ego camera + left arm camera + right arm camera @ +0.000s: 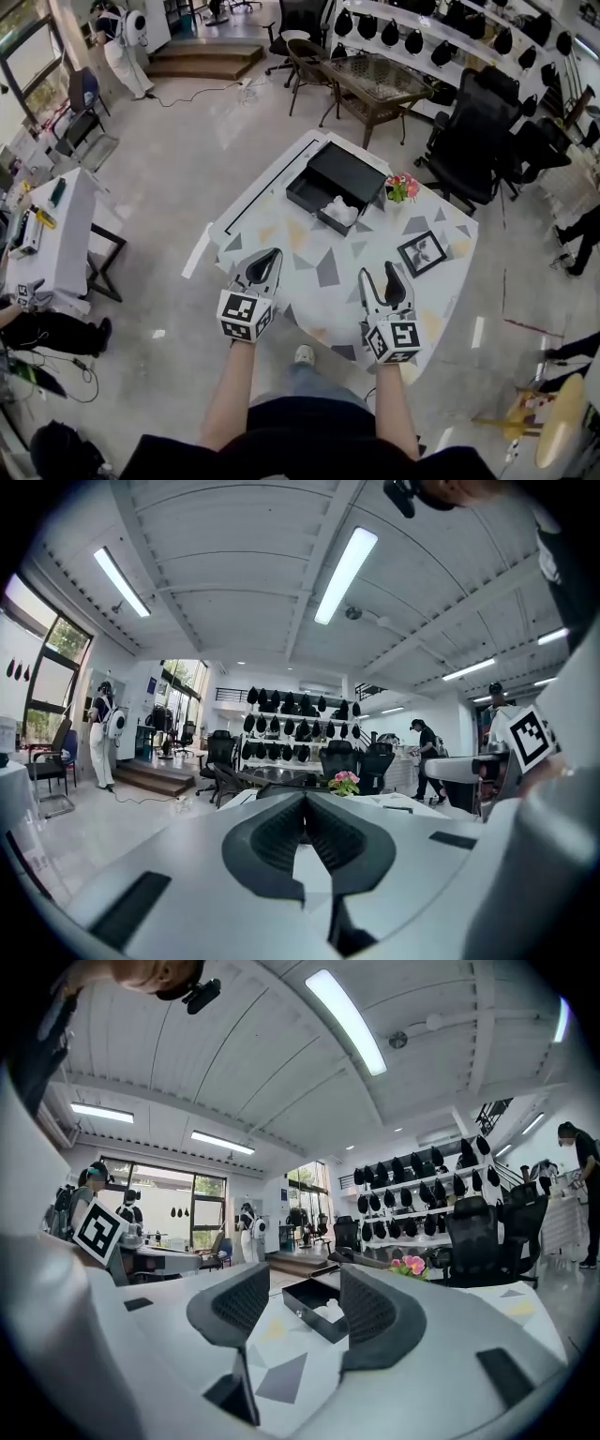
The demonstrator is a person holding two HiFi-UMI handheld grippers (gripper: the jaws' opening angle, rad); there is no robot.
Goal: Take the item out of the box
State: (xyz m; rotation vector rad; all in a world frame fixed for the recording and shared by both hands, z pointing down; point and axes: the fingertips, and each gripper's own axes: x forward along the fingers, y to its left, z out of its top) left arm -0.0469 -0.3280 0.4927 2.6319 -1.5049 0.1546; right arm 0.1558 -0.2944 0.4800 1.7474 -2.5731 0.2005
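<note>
Reach step, not started: right gripper [382, 279] jaws apart and empty; left gripper [268, 255] pinched closed on nothing. Both hover at the table's [309, 274] near edge. White item [339, 211] lies in the open box [309, 192], well ahead of the fingers, untouched. Best to come from above, straddle the item, clear the box wall, and close gently since it looks soft.

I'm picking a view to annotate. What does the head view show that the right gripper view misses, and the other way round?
Only the head view: the frame lying on the table.
Only the right gripper view: the ceiling lamps and the windows.
Both: the open box with the white item in it, the flowers beside the box, and the right gripper, jaws apart and empty.
</note>
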